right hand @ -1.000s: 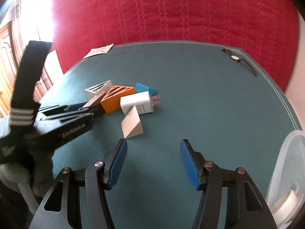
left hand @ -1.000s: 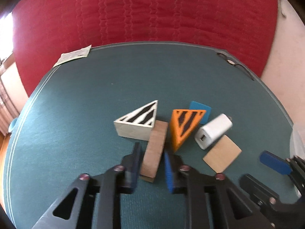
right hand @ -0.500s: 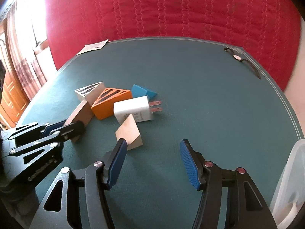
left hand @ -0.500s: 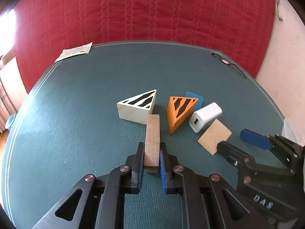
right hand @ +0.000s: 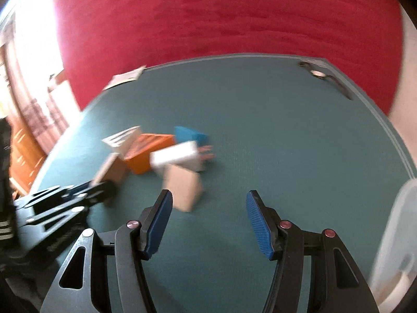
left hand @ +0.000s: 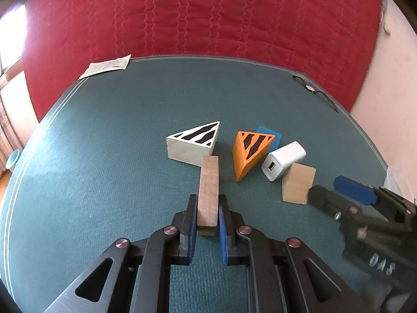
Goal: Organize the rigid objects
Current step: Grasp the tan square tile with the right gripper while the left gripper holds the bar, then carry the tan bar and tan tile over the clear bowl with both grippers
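You work on a wide teal felt table (left hand: 109, 140), backed by a red quilted cover (left hand: 208, 13) that fills the far side, with bright window light at the far left edge and a pale translucent bin (right hand: 398, 234) at the near right. Take the white striped wedge (left hand: 194, 144) as your marker: the loose pieces cluster to its right, first the orange striped wedge (left hand: 249, 152), then a blue block (left hand: 269, 135) tucked behind that, then the white charger (left hand: 284, 160), and nearest you on that side a pale wooden block (left hand: 298, 182). A paper slip (left hand: 106, 66) lies far behind and left of the marker at the table's edge, and a dark wristwatch (left hand: 312, 91) far behind and right. Your left gripper (left hand: 207, 216) is clamped almost fully closed on the brown wooden plank (left hand: 208, 190), which stands on its narrow edge just in front of the marker, its far end close to that wedge's corner; whether they touch I cannot tell. Your right gripper (right hand: 208, 219) hangs partly open and empty, its left finger (right hand: 157, 221) just beside the pale block, in a view blurred by motion. For the step in hand, I judge that you should lift the plank straight up before carrying it, so its far end does not drag the marker, and keep the squeeze firm since the grip sits at one end and the plank could pivot. Bring the right gripper squarely over the pale block before closing, as an off-centre pinch may tip it into the charger.
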{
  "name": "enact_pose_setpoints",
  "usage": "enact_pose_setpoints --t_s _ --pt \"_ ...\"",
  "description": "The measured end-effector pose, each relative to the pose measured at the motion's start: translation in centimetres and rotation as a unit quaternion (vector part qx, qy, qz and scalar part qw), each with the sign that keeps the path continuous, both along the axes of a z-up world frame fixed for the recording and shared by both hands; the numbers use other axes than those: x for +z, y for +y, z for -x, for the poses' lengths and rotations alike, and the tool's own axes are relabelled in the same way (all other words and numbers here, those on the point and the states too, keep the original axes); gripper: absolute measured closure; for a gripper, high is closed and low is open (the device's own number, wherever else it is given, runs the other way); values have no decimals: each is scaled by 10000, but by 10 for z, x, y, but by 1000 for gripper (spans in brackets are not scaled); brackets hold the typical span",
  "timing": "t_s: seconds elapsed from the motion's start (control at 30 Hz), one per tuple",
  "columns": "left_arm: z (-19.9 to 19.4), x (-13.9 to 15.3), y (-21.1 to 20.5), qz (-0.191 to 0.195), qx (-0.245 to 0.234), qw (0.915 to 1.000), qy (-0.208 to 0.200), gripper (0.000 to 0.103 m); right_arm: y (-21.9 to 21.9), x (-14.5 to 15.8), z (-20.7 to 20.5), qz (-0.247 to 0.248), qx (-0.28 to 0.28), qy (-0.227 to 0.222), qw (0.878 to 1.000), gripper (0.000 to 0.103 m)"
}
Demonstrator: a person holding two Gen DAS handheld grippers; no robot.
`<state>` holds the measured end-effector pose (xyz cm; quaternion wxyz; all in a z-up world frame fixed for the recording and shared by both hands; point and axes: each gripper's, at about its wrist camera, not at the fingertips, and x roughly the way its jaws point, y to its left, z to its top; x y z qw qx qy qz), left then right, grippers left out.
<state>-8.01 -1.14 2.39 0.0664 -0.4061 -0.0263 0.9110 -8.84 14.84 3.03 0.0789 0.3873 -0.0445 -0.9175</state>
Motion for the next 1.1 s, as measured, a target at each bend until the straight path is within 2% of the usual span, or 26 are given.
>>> enact_pose_setpoints --t_s 0.07,0.2,0.53,0.6,0.77,0.9,0.93,0.97,1.03,1.1 --pt "-1 -1 -1 46 64 10000 21 88 -11 -1 3 -53 132 -4 9999 46" --pt "-2 -2 -5 36 149 9999 33 88 -28 -7 12 -295 210 -53 9993 61" --pt "0 -3 -10 -61 179 9998 -31 84 -27 -12 20 -346 96 -59 9993 65" --pt "0 -4 -10 -96 184 9998 -21 81 -25 -12 18 -339 78 -56 9994 65" --pt "1 -3 -11 -73 242 9997 23 51 -20 -11 4 -280 77 -47 9996 65" --pt "3 -3 -11 -59 244 9997 27 52 -17 -7 -10 -178 98 1 9998 66" --pt "2 -3 -11 -55 217 9997 38 57 -16 -6 -13 -159 102 11 9998 66" --pt "3 -3 -10 -49 172 9998 43 70 -16 -5 -16 -140 109 21 9998 66" --pt "3 -4 -8 -28 95 9999 35 83 -15 -2 -23 -101 110 51 9999 66" --pt "2 -3 -7 -38 43 10000 54 87 -12 1 -31 -57 99 82 9999 66"
